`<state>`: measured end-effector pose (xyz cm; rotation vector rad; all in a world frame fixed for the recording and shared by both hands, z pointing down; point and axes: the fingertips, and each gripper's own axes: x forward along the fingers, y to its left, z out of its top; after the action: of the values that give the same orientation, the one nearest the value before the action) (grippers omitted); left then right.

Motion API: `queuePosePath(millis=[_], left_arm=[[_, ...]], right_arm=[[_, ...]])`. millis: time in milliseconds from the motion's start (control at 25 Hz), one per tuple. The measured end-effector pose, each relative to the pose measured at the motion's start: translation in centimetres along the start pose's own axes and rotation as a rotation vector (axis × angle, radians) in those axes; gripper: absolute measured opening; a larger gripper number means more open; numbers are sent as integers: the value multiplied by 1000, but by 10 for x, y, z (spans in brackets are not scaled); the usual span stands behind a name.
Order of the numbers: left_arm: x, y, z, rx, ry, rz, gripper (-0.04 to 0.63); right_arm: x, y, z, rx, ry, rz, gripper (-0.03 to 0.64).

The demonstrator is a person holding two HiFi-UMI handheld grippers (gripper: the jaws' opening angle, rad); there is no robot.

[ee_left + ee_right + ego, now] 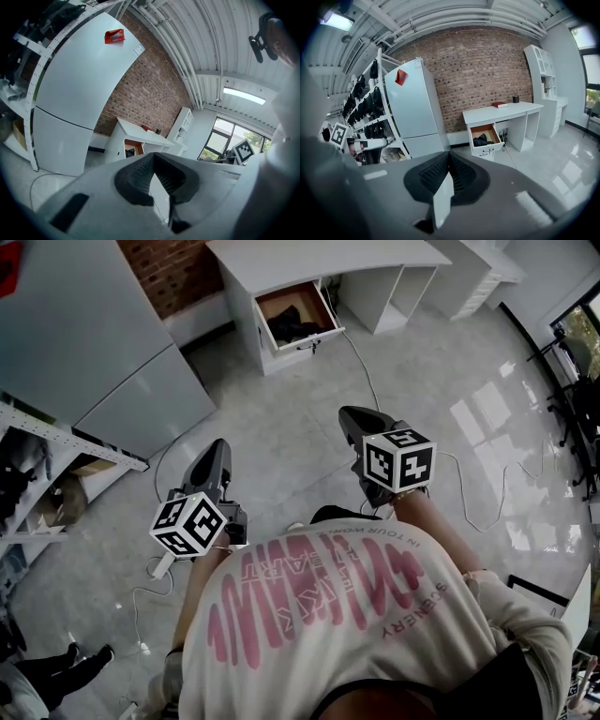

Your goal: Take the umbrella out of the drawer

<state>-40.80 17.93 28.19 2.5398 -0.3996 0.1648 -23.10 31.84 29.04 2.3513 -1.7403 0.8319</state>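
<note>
Head view: left gripper (219, 448), right gripper (353, 415) closed, pointing fwd, approx. toward drawer (302, 338).

Bare floor (300, 437) is lying open up to the far drawer (286, 298) — only a cable (364, 367) is trailing across, the fridge (94, 343) crowding the left.
</note>
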Motion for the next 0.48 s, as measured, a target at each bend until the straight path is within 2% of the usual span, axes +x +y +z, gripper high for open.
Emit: queuePosePath(millis=[320,480], left_arm=[[34,-1,-18,-4,60,-28,4],[53,-3,-16,-16,59,-29,3]], right_arm=[[21,-23,-5,50,14,-15,12],[25,-37,-6,46,30,-12,12]])
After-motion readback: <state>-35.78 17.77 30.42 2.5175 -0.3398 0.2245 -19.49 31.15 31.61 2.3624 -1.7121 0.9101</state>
